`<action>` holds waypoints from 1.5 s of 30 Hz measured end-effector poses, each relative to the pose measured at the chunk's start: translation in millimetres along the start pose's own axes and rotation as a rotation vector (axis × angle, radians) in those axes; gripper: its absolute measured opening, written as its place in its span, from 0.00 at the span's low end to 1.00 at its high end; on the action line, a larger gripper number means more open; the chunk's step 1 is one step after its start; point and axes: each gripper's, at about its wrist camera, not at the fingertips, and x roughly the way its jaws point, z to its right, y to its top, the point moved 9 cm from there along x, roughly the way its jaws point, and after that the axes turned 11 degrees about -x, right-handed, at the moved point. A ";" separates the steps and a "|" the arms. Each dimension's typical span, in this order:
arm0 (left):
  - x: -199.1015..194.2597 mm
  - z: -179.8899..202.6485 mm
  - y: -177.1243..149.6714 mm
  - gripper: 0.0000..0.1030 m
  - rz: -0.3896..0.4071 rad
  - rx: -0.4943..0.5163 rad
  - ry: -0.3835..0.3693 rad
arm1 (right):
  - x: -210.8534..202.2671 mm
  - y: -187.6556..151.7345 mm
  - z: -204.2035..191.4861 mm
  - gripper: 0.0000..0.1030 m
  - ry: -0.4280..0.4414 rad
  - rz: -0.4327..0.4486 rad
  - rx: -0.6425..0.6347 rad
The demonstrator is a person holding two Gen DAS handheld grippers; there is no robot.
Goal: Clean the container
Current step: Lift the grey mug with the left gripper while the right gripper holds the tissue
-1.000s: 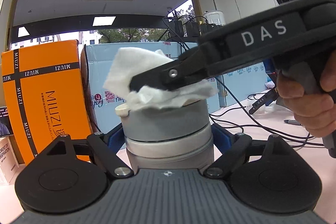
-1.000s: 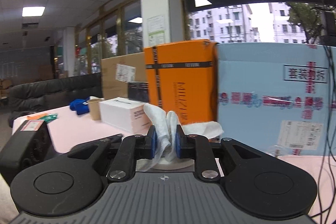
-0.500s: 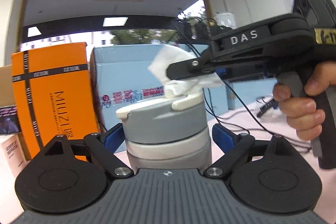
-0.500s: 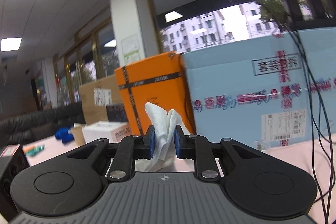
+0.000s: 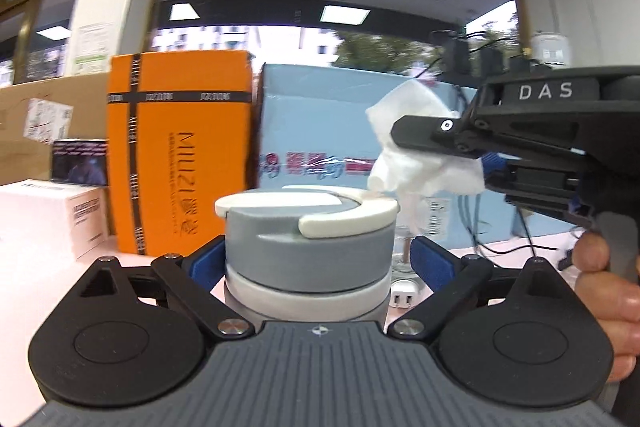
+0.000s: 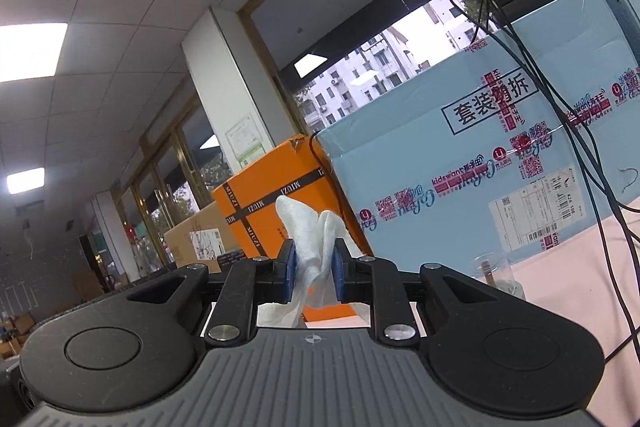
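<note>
My left gripper (image 5: 316,259) is shut on a grey container (image 5: 308,251) with a grey and white lid, held upright between its blue pads. My right gripper (image 6: 314,267) is shut on a crumpled white tissue (image 6: 310,247). In the left wrist view the right gripper (image 5: 404,135) comes in from the right with the tissue (image 5: 408,155) at the lid's right rim, its lowest tip at or just above the white edge.
An orange MIUZI box (image 5: 180,147) and a light blue carton (image 5: 320,127) stand behind the container on a pink table (image 6: 560,279). A white box (image 5: 48,219) sits at the left. Black cables (image 6: 560,131) hang at the right, near a small glass (image 6: 492,271).
The right gripper has drawn the tissue off the top of the lid to its right rim and tilted upward. The left gripper still holds the container, which has turned a little.
</note>
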 end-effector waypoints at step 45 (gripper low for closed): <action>27.5 -51.9 27.6 0.79 -0.112 0.104 -0.691 | -6.9 -4.1 15.6 0.17 0.016 0.017 0.154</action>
